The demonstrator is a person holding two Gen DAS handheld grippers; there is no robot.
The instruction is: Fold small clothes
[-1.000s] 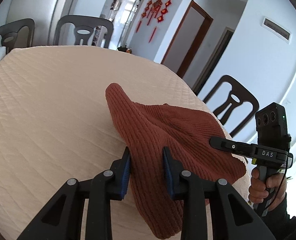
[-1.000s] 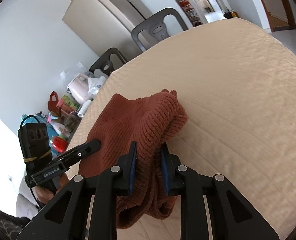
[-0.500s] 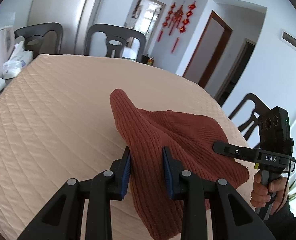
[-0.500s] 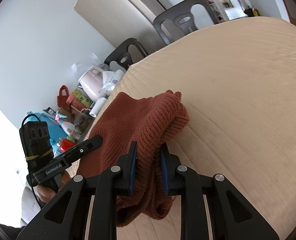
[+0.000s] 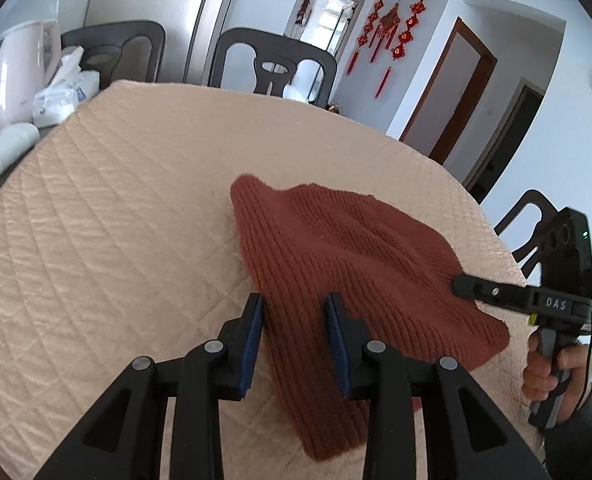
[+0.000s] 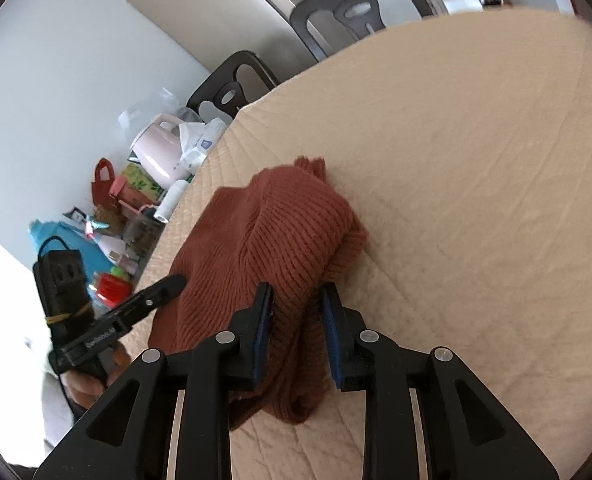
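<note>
A rust-red ribbed knit garment [image 5: 348, 264] lies bunched on the cream quilted cover [image 5: 115, 216] of the round table, toward its near edge. The left gripper [image 5: 296, 320] has a fold of the knit between its 2 blue-padded fingers; its jaws are opening, with a gap showing beside the right pad. The right gripper [image 6: 298, 312] reaches in from the other side, its jaws also opening, with a thick bundle of the same knit between them.
</note>
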